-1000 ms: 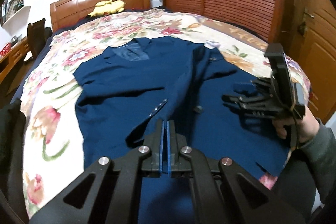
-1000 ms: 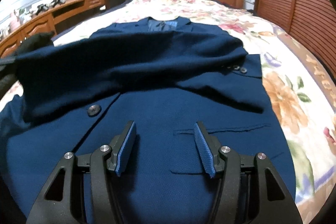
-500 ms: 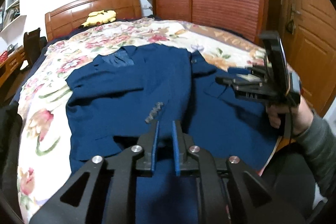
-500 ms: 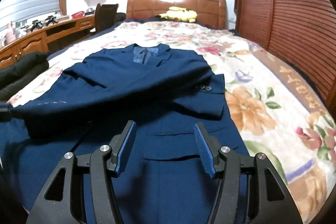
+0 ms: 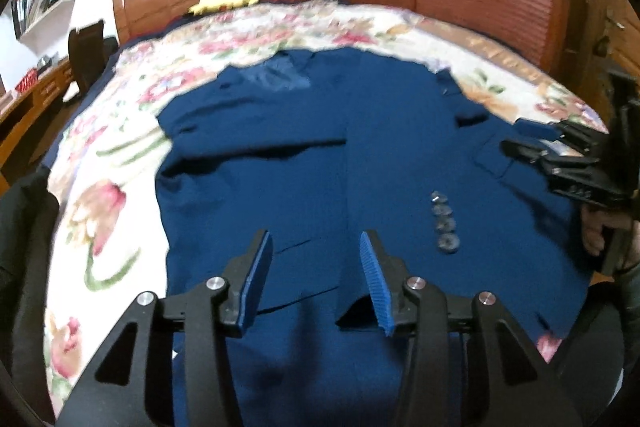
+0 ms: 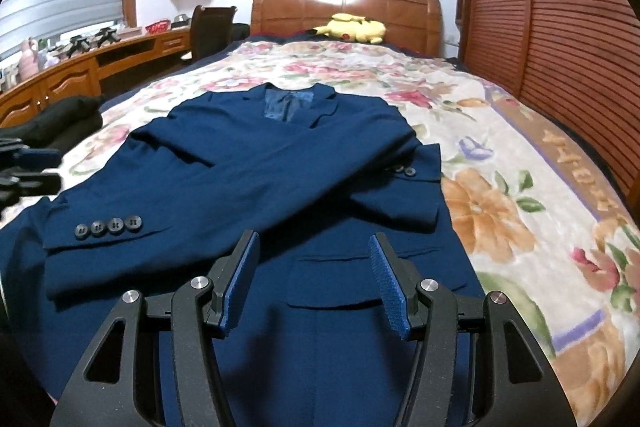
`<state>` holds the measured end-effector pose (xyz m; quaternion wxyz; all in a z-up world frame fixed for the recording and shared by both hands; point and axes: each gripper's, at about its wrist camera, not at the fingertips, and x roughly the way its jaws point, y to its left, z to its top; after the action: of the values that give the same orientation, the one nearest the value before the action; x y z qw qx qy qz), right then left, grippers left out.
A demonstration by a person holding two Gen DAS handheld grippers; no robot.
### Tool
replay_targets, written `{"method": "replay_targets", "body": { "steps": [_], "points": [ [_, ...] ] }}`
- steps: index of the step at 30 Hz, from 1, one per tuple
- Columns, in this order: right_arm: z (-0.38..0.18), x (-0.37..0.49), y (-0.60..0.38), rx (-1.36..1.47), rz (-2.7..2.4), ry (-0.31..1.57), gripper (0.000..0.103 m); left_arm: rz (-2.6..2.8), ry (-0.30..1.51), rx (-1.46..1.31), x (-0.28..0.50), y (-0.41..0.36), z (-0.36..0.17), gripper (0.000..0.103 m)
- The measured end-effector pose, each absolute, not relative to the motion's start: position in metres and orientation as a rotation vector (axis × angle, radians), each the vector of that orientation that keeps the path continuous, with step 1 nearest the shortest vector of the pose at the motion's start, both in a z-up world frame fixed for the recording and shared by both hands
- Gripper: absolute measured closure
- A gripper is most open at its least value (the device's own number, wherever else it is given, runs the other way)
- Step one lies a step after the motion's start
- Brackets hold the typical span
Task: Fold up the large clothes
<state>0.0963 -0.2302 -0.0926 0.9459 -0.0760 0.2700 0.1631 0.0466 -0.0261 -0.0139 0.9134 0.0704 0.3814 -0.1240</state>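
Navy blue wool suit jacket flat on floral bedspread, sleeves crossed ahead of right tool; left tool and right tool both spread wide, gripping nothing

Jacket navy blue, dark grey cuff buttons. Bedspread cream with pink, orange, green floral print. Headboard red-brown wood. Plush toy yellow. Left tool and right tool black, blue ribbed pads.
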Motion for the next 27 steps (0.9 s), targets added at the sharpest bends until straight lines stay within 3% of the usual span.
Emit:
{"method": "replay_targets", "body": {
  "steps": [20,22,24,27],
  "points": [
    [-0.105,0.104,-0.231,-0.153,0.35,0.614,0.045,-0.343,0.866,0.114,0.037,-0.051,-0.052,0.059],
    [-0.105,0.104,-0.231,-0.153,0.349,0.616,0.045,-0.377,0.876,0.099,0.038,-0.049,-0.054,0.068],
    [-0.106,0.104,-0.23,-0.155,0.349,0.617,0.045,-0.417,0.899,0.066,0.041,-0.047,-0.054,0.093],
    [-0.107,0.103,-0.23,-0.156,0.35,0.618,0.045,-0.404,0.884,0.113,0.04,-0.049,-0.046,0.102]
  ]
}}
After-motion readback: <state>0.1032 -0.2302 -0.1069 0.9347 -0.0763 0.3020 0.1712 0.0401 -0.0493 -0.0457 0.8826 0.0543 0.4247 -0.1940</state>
